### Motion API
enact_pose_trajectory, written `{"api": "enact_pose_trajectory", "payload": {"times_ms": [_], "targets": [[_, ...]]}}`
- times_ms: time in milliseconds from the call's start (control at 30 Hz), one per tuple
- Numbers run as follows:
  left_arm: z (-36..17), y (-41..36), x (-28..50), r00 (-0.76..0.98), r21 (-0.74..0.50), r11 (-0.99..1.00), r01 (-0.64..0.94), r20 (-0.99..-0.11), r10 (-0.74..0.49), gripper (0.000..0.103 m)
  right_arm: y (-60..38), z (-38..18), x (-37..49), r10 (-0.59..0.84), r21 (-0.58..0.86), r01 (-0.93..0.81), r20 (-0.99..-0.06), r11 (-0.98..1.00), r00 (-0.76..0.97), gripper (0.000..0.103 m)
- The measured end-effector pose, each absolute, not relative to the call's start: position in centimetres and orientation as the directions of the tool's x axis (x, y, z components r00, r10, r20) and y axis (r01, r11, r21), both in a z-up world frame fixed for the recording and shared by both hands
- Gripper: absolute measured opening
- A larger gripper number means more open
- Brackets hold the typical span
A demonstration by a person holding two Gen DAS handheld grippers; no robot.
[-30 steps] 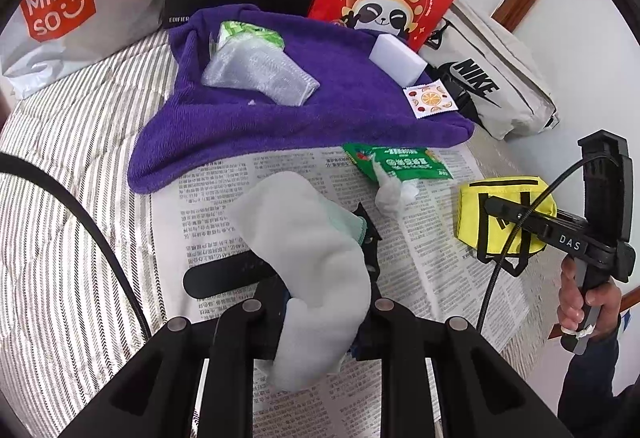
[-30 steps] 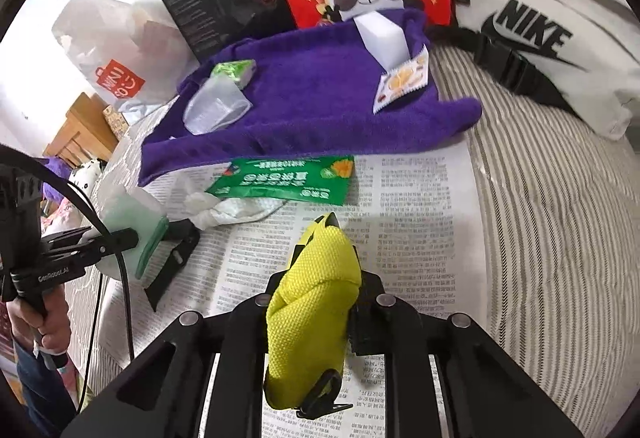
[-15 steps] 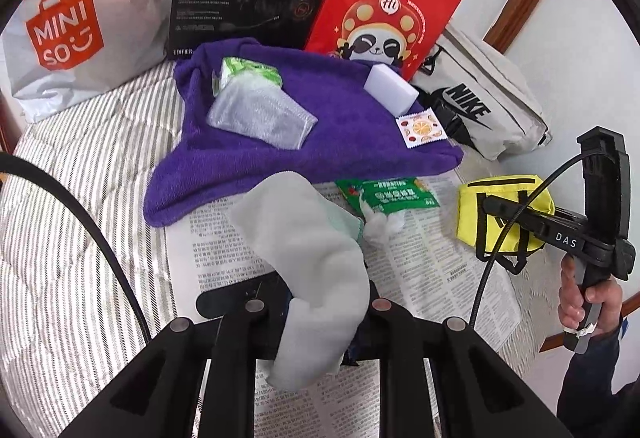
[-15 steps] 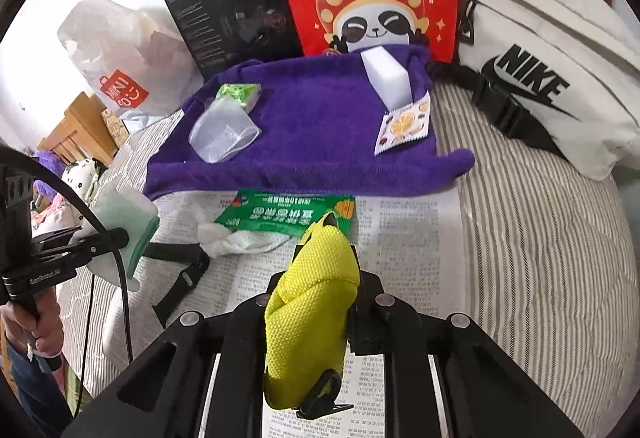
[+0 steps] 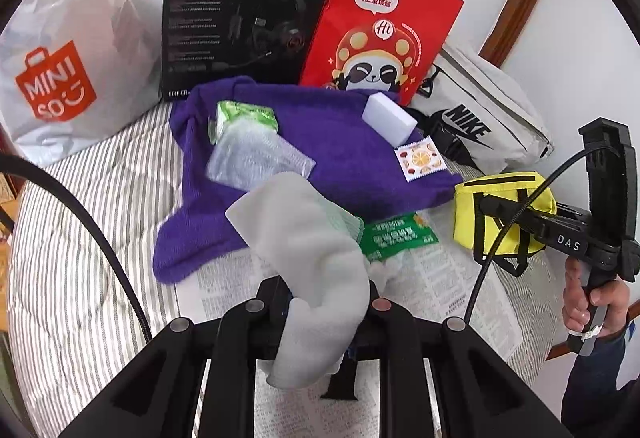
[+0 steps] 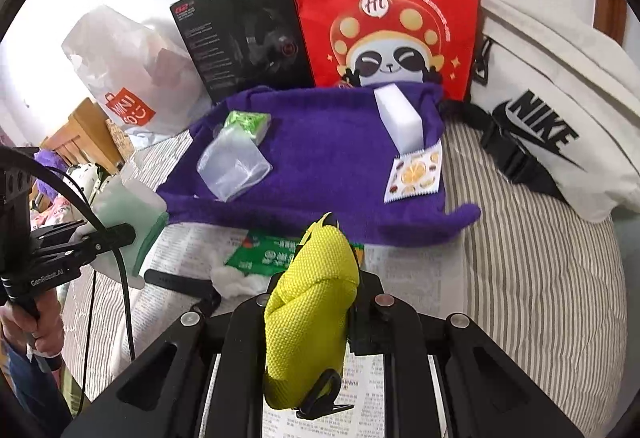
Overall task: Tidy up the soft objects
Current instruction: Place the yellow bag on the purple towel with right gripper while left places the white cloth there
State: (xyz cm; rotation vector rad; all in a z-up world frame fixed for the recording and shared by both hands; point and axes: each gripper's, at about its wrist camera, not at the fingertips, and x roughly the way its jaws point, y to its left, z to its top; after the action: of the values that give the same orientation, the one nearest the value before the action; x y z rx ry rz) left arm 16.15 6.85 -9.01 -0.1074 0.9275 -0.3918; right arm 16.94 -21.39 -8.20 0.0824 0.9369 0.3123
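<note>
My left gripper [image 5: 316, 302] is shut on a pale grey-green sock [image 5: 308, 250] and holds it above the newspaper [image 5: 424, 286], near the front edge of the purple towel [image 5: 344, 142]. My right gripper [image 6: 316, 290] is shut on a yellow mesh pouch [image 6: 308, 310], also held above the newspaper [image 6: 404, 278]. The pouch shows in the left wrist view [image 5: 500, 214]; the sock shows in the right wrist view [image 6: 128, 206]. On the purple towel [image 6: 332, 158] lie a clear plastic bag [image 5: 256, 158], a green packet [image 5: 244, 116], a white sponge [image 5: 388, 116] and a fruit-print sachet [image 5: 420, 158].
A green wipes packet [image 5: 400, 236] and white tissue [image 6: 236, 278] lie on the newspaper. A black box [image 5: 240, 18], red panda bag [image 5: 380, 26], white Miniso bag [image 5: 60, 70] and white Nike bag [image 6: 560, 126] stand behind the towel. A black strap [image 6: 176, 282] lies at left.
Both grippers have risen and drawn back from the newspaper, each still holding its object. The towel now sits lower and more central in both views.
</note>
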Motion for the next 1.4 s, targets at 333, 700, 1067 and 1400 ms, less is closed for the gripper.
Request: {"api": "enact_pose_trajectory", "payload": {"times_ms": [333, 700, 1067, 1400], "targets": [[-8.0, 6.3, 19.5, 0.550, -0.258, 0.922, 0.288, -0.744, -0.380, 0.018, -21.1, -7.1, 19.9, 0.311, 0.212, -0.234, -0.757, 0.949, 0.575, 0.016], [-7.8, 5.7, 24.0, 0.551, -0.249, 0.921, 0.300, -0.743, -0.380, 0.018, -20.3, -7.3, 25.4, 0.343, 0.250, -0.235, -0.721, 0.939, 0.602, 0.016], [-9.2, 5.5, 28.0, 0.529, -0.265, 0.918, 0.296, -0.754, -0.389, 0.018, -18.3, -11.7, 31.9, 0.390, 0.318, -0.226, -0.740, 0.921, 0.549, 0.016], [-10.7, 5.5, 30.4, 0.511, -0.267, 0.918, 0.295, -0.768, -0.387, 0.018, -19.1, -15.0, 33.6, 0.396, 0.342, -0.199, -0.772, 0.918, 0.498, 0.020]]}}
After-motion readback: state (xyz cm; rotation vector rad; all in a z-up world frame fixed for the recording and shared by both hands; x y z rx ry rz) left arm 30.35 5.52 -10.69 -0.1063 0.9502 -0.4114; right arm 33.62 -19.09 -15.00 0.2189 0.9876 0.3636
